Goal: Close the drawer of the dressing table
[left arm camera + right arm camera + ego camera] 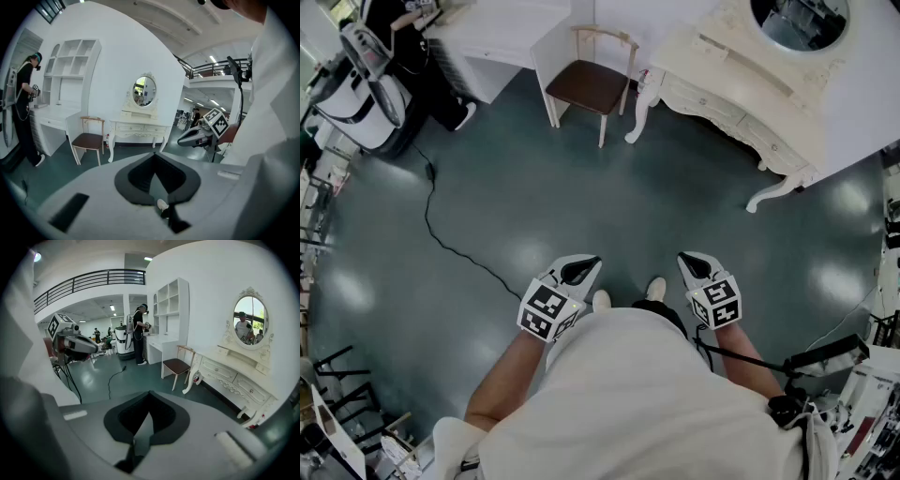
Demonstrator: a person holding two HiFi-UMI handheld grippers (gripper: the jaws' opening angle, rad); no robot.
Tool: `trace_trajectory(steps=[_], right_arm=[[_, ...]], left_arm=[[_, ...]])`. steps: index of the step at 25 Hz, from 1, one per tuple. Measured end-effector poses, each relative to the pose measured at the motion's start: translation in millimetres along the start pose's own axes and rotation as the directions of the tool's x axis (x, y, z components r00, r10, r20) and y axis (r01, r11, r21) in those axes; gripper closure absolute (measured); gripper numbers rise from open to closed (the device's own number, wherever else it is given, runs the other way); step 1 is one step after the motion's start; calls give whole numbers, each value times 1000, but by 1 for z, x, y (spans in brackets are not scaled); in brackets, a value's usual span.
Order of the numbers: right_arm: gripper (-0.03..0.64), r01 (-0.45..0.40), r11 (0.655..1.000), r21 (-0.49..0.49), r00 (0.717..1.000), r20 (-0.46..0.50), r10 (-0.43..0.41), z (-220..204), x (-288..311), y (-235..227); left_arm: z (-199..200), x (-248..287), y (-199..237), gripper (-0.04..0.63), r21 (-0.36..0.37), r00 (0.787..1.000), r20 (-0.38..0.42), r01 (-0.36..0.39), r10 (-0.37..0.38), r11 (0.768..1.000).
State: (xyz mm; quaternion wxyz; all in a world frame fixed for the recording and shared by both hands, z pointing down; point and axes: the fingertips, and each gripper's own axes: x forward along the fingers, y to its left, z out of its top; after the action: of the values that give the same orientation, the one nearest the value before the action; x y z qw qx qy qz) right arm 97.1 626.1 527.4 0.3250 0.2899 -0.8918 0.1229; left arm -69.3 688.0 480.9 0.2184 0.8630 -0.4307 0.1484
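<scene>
Work on the drawer has not begun, I judge: the dressing table [741, 103] stands well apart across the floor [581, 206], and I cannot tell which drawer is open. My left hand-held gripper [584, 269] and right hand-held gripper [693, 262] are closed, empty, near my body.

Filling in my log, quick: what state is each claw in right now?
Left claw: closed, holding nothing.
Right claw: closed, holding nothing.

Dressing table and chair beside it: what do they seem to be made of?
Dressing table: likely wood painted matte cream-white, judging by carved curved legs and moulded drawer fronts. Chair: pale bare-wood frame; dark brown smooth seat, material unclear.
</scene>
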Motion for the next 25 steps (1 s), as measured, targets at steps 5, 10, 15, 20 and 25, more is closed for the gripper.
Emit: trace_trajectory(steps=[5,10,15,20,25], right_arm=[[617,7,1000,6,1000,9,-8,8,6,4],[617,41,998,49,999,-9,-41,-3,4,-13],[615,88,991,96,996,-5,-88,3,9,-46],[585,96,989,115,995,8,-97,24,41,-130],[578,99,983,156,993,53,-108,55,71,-200]], left_arm=[[-11,-4,15,592,-4,999,-34,-4,4,1000],[-4,15,17,592,3,999,-44,30,-30,1000],[17,49,25,592,24,995,-60,82,-80,996],[68,122,51,592,45,992,-83,101,-98,994],[119,180,79,592,100,991,-98,104,-94,990]])
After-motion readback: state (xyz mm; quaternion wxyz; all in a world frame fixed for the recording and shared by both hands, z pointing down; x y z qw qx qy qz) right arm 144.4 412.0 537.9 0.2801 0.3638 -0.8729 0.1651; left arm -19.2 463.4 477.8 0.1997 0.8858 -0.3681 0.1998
